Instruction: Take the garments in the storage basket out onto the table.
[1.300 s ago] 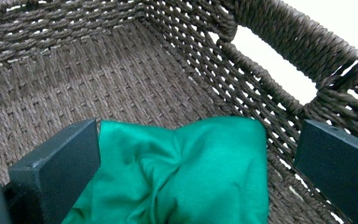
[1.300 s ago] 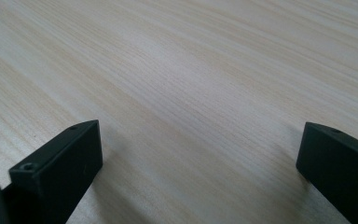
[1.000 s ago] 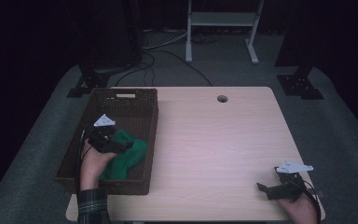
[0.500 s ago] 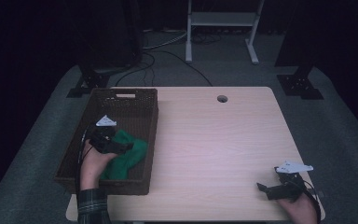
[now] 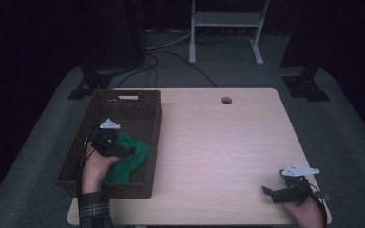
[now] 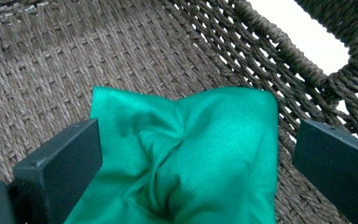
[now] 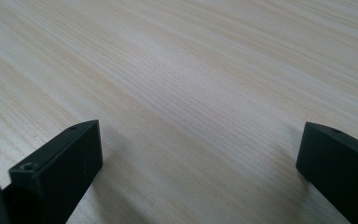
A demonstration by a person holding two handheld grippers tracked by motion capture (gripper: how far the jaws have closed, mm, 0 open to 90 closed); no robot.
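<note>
A basket (image 5: pixel 138 102) sits at the table's (image 5: pixel 218 142) left edge with a cloth (image 5: pixel 133 156) in its near half, the left gripper (image 5: pixel 116 147) seemingly just over that cloth, while the right gripper (image 5: pixel 275 194) is well apart at the near right corner, above bare tabletop.

Table (image 5: pixel 218 142), light wood grain, fills centre of the high view; small round hole (image 5: pixel 226 100) near its far edge, top centre. Grey carpet (image 5: pixel 342 128) surrounds it; cables (image 5: pixel 171 54) trail across the floor at upper centre-left. White frame legs (image 5: pixel 225 21) stand at top centre, dark stand bases (image 5: pixel 306 88) at right and upper left.
</note>
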